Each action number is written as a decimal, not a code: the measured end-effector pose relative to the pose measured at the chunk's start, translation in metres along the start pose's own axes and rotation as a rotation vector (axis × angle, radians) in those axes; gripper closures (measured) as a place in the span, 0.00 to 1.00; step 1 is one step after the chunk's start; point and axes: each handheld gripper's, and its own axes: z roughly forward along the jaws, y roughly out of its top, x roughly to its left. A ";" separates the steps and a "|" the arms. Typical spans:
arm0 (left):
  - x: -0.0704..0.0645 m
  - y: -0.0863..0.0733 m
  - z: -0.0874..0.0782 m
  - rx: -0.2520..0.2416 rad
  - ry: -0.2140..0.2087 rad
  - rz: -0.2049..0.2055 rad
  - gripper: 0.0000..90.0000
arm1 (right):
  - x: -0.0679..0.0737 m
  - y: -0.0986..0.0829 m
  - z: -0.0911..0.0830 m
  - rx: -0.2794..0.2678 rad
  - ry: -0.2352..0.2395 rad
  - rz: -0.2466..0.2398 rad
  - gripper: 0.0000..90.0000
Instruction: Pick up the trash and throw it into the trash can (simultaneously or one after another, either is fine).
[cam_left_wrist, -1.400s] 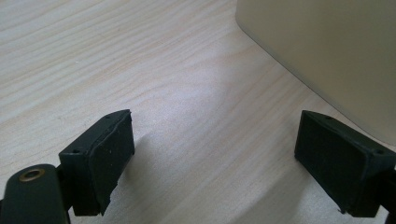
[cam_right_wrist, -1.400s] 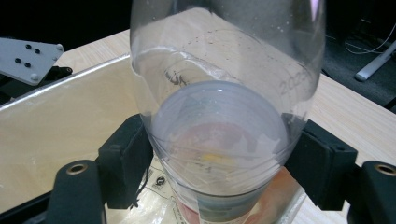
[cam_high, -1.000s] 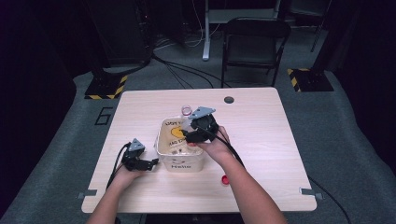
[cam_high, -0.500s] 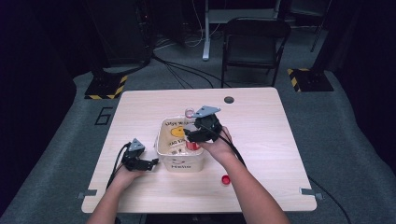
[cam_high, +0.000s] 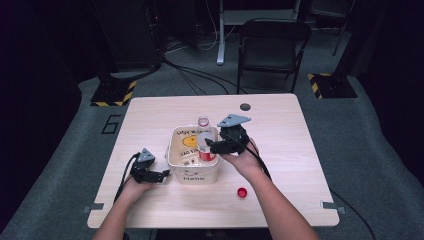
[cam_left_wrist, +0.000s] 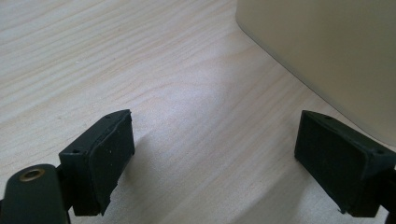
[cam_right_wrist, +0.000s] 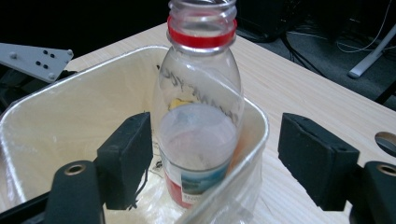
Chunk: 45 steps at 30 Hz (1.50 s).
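A clear bottle (cam_right_wrist: 198, 107) with no cap and a red neck ring stands inside a cream bin (cam_right_wrist: 56, 121), against its near corner. My right gripper (cam_right_wrist: 222, 158) is open around it: one jaw sits inside the bin close to the bottle, the other outside the rim. In the high view the bottle (cam_high: 204, 142) rises from the bin (cam_high: 192, 176), with the right gripper (cam_high: 212, 146) at the bin's right side. A red cap (cam_high: 242, 192) lies on the table nearer the person. My left gripper (cam_high: 159, 176) rests open beside the bin's left wall (cam_left_wrist: 327, 46), with nothing between the jaws.
The wooden table (cam_high: 300, 150) has a round dark grommet (cam_high: 245, 106) near its far edge. A folding chair (cam_high: 272, 45) and floor cables lie beyond the table. A transparent liner bag sits in the bin.
The right gripper has shifted slightly right beside the bottle in the bin. The left gripper and the red cap have stayed in place.
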 end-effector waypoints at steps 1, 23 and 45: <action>0.000 0.000 0.000 0.000 0.000 0.000 0.13 | 0.000 -0.002 -0.003 0.003 0.000 0.000 0.30; 0.000 0.000 0.000 0.001 0.000 -0.001 0.13 | 0.003 -0.043 -0.039 0.014 -0.009 0.034 0.38; 0.000 0.000 0.000 -0.002 0.003 0.001 0.13 | 0.004 -0.100 -0.058 0.047 -0.037 0.086 0.43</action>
